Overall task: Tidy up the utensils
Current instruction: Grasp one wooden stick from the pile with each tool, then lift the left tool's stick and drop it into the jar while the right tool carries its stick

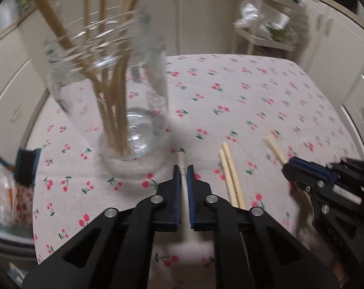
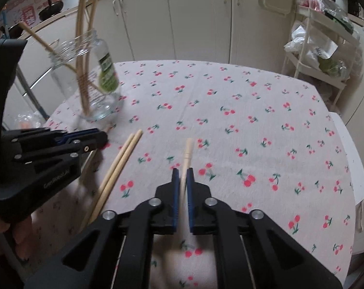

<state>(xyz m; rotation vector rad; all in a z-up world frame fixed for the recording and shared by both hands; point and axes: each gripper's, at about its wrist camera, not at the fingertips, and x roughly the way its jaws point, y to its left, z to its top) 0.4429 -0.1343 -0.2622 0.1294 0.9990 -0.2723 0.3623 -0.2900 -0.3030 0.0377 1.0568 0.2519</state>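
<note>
Left gripper [image 1: 183,168] and right gripper [image 2: 182,172] each clamp a chopstick (glass jar [image 2: 85,82] at ten o'clock).

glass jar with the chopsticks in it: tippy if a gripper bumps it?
Probably. The glass jar is tall and narrow, and its chopsticks lean far past the rim, likely raising the balance point. Smooth glass on tablecloth may slide first. Fragile if it topples.
</note>
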